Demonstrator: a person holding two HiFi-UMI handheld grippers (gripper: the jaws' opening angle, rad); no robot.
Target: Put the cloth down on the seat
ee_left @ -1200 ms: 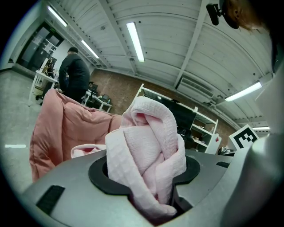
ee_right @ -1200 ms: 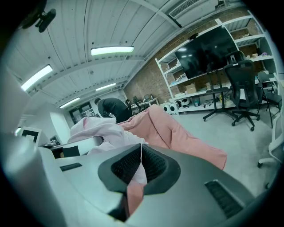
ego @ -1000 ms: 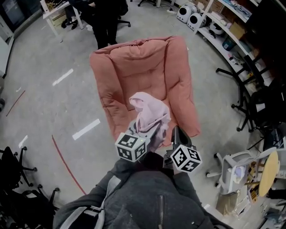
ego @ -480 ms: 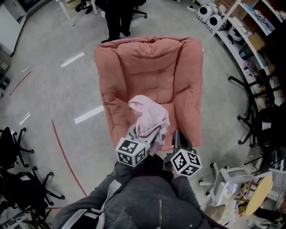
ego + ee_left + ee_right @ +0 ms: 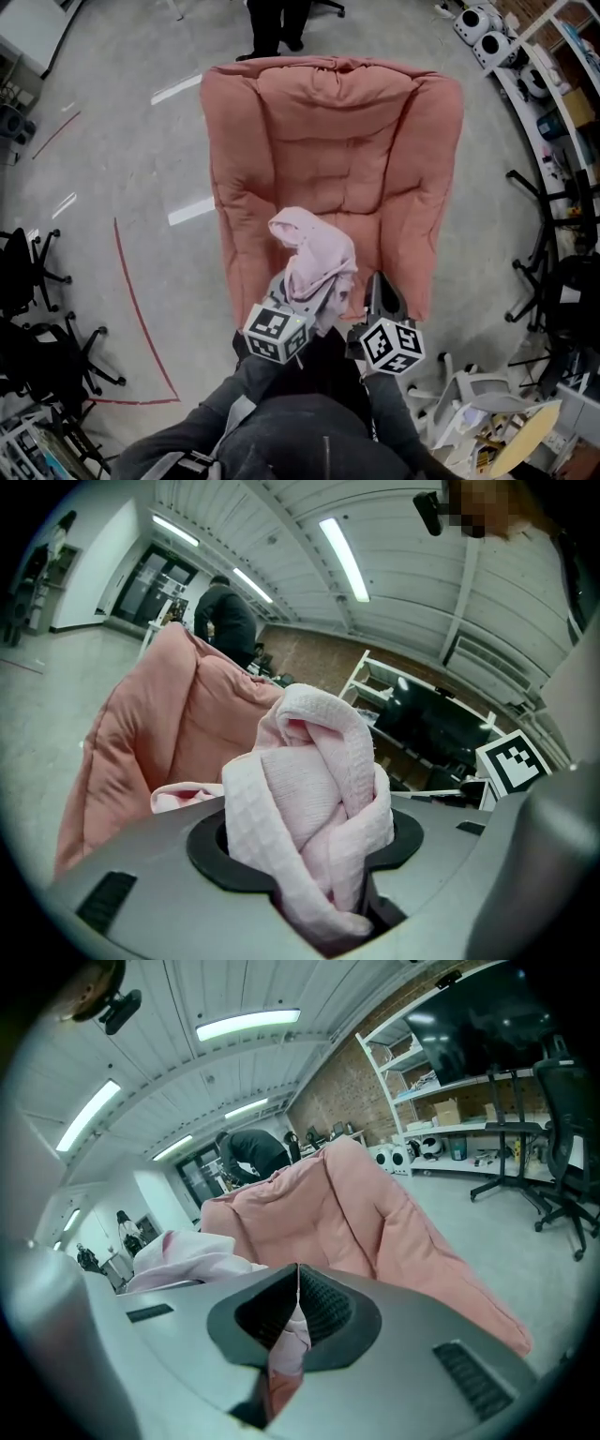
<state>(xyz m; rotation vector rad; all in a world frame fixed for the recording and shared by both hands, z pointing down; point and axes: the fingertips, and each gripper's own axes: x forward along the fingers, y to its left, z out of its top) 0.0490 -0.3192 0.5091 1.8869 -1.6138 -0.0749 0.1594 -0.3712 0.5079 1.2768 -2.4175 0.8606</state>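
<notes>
A crumpled pale pink cloth (image 5: 314, 258) hangs over the front part of the salmon armchair's seat (image 5: 361, 202). My left gripper (image 5: 302, 292) is shut on it; in the left gripper view the cloth (image 5: 309, 808) bulges up from between the left gripper's (image 5: 323, 864) jaws. My right gripper (image 5: 380, 286) is beside it on the right. In the right gripper view the right gripper (image 5: 298, 1283) has its jaws closed with a thin pale pink strip of cloth (image 5: 286, 1349) pinched between them. The bulk of the cloth (image 5: 183, 1252) lies to its left.
The armchair (image 5: 328, 122) has a high padded back and side cushions. A person (image 5: 277, 19) stands behind it. Office chairs (image 5: 33, 281) stand on the left and more chairs (image 5: 553, 225) on the right. Shelves (image 5: 539, 66) line the upper right. Red tape (image 5: 131, 314) marks the floor.
Both grippers have sunk with the cloth toward the seat's front. The armchair now fills more of the head view and sits lower and more central in it.
</notes>
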